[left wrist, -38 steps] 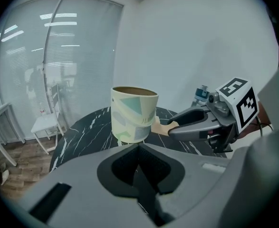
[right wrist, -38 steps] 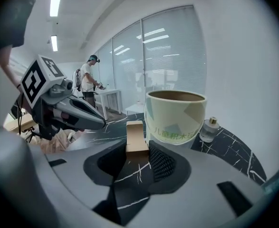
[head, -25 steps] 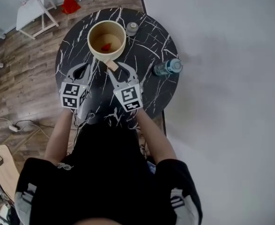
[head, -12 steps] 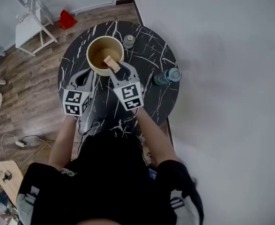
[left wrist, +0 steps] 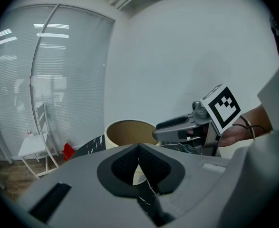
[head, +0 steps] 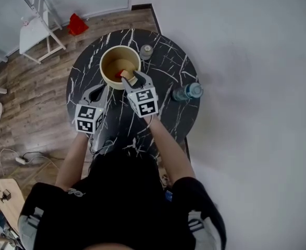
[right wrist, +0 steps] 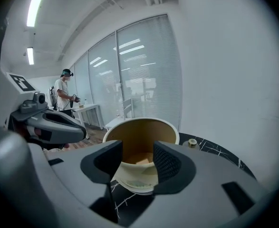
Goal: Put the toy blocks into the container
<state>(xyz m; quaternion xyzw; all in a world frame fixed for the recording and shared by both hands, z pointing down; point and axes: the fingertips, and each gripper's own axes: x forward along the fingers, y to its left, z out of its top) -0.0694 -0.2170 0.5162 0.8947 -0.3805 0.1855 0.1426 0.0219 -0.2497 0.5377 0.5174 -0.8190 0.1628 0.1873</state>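
The cream container (head: 111, 59) stands on the black marble table (head: 168, 69). A red block (head: 119, 74) and a tan wooden block (head: 129, 78) show inside it at its near rim. My right gripper (head: 133, 79) reaches over that rim. Its jaws have just been opening and stand open with nothing between them. In the right gripper view the tan block (right wrist: 142, 161) lies on the floor of the container (right wrist: 141, 127), beyond my right gripper (right wrist: 138, 163). My left gripper (head: 100, 89) is shut and empty, on the near left of the container. The left gripper view shows the shut left gripper (left wrist: 139, 151), the container (left wrist: 129, 132) and the right gripper (left wrist: 179, 127).
A water bottle (head: 187, 91) lies at the table's right edge. A small jar (head: 146, 51) stands right of the container. A white rack (head: 35, 27) and a red object (head: 77, 24) are on the wooden floor behind. A person (right wrist: 62, 93) stands far off.
My right gripper carried the tan block forward from the table over the container's near rim, opened and let it go into the container. The left gripper barely moved.
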